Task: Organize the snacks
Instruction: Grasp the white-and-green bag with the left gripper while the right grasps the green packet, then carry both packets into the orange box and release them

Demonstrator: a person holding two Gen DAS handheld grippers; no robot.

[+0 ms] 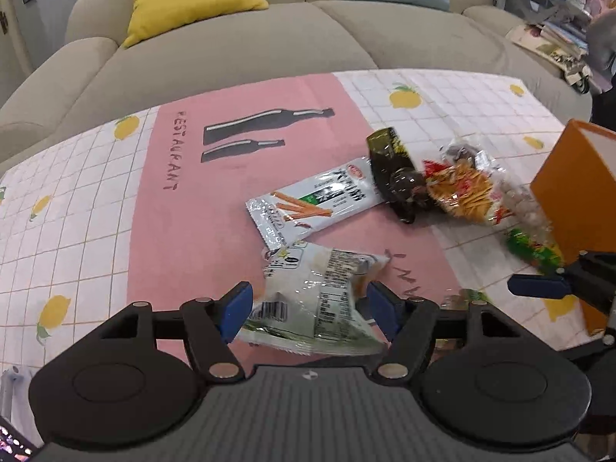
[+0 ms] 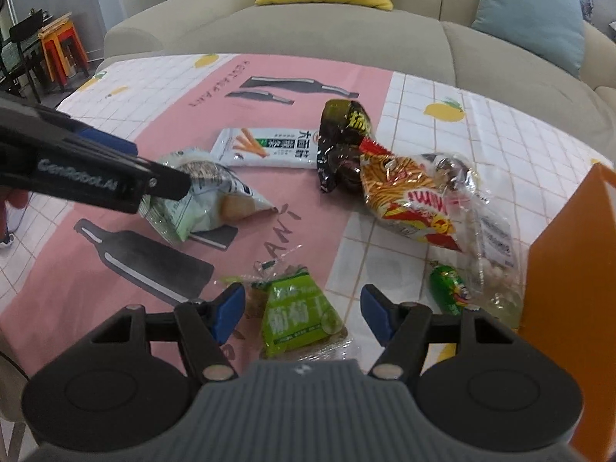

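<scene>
My left gripper [image 1: 308,310] stands with its blue pads on either side of a white-and-green snack pack [image 1: 319,292], jaws wide, not squeezing it; the pack lies on the table. The right wrist view shows this pack [image 2: 200,200] with the left gripper's fingers [image 2: 115,177] around it. My right gripper [image 2: 302,313] is open over a green snack pack [image 2: 300,313] that lies between its pads. A white stick-snack pack [image 1: 312,204], a dark pack [image 1: 396,177], a red-yellow bag [image 1: 462,188] and a clear bag [image 2: 489,231] lie further out.
An orange box [image 2: 569,288] stands at the right; it also shows in the left wrist view [image 1: 577,200]. A small green candy [image 2: 450,288] lies near it. The pink and lemon-print tablecloth [image 1: 115,192] covers the table. A beige sofa [image 1: 231,50] with cushions is behind.
</scene>
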